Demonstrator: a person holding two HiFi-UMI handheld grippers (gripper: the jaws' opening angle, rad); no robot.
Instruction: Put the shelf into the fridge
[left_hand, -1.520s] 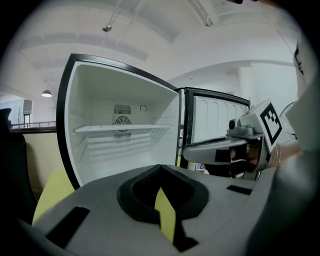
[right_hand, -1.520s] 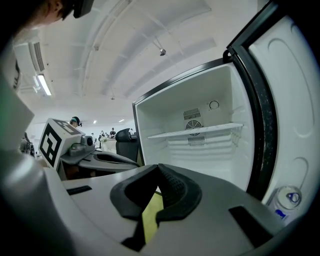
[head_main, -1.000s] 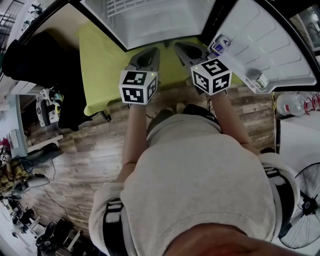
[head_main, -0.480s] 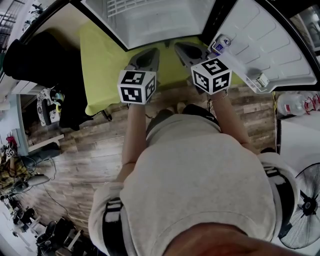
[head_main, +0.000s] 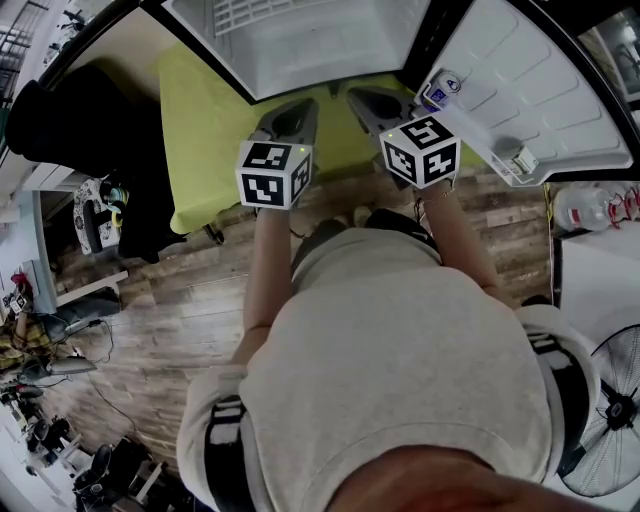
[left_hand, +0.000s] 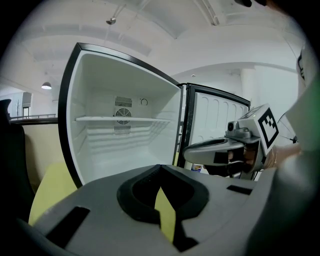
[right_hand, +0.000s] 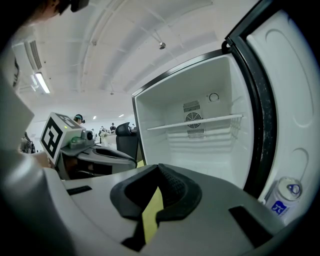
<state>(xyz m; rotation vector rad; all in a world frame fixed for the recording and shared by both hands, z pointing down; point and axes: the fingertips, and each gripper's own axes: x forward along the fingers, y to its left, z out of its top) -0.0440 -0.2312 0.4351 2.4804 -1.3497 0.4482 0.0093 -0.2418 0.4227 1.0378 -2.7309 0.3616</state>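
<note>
The fridge (left_hand: 125, 150) stands open in front of me, its white inside bare below a white shelf (left_hand: 122, 119) that sits level at mid-height; the same shelf (right_hand: 195, 122) shows in the right gripper view. In the head view a wire shelf (head_main: 240, 12) shows at the top edge. My left gripper (head_main: 288, 115) and right gripper (head_main: 372, 100) hover side by side just before the fridge opening. Both are shut, with nothing between their jaws. Each appears in the other's view: the right gripper (left_hand: 225, 150) and the left gripper (right_hand: 95, 152).
The fridge door (head_main: 540, 90) swings open to the right, with a small can (right_hand: 282, 197) in its lower rack. A yellow-green cloth (head_main: 200, 130) lies under the fridge front. A black chair (head_main: 70, 110) stands left and a fan (head_main: 610, 410) at the right.
</note>
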